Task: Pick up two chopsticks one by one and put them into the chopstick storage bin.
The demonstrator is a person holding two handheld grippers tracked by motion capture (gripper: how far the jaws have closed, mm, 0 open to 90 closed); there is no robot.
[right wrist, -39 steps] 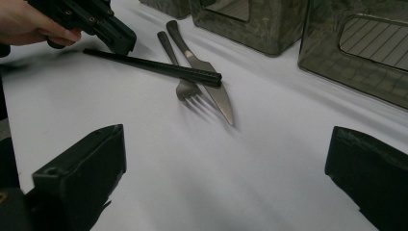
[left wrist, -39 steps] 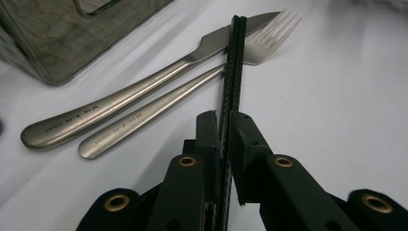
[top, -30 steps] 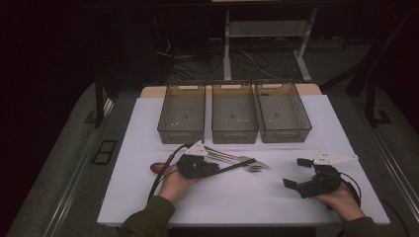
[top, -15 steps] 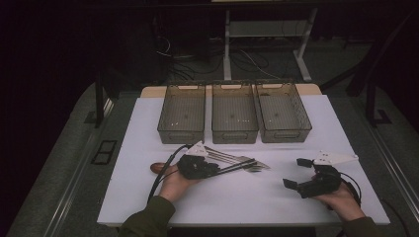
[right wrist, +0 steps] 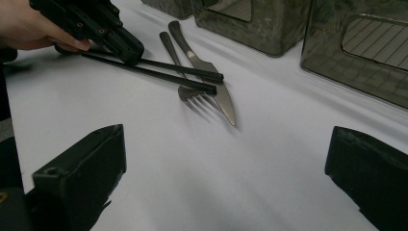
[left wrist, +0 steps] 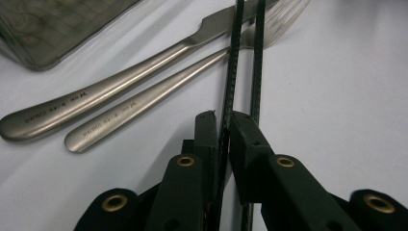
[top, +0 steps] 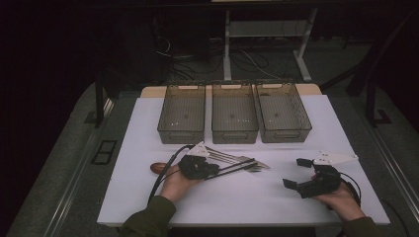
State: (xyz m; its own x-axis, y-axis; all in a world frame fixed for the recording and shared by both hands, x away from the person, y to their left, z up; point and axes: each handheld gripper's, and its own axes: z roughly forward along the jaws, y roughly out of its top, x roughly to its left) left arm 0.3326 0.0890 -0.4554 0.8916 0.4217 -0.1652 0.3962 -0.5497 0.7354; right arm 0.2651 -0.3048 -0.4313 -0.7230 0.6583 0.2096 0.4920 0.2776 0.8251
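left hand-held gripper [left wrist: 220,126] pinching black chopsticks [left wrist: 234,62]; engraved lettering on knife [left wrist: 103,91] handle, unreadable

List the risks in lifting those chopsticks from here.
1. The left gripper pinches only one of the two black chopsticks; the other lies beside its jaws and would likely stay behind.
2. The chopstick tips lie across the fork and against the knife, so a careless lift may drag them.
3. The grip sits near one end; the stick could pivot or slip.
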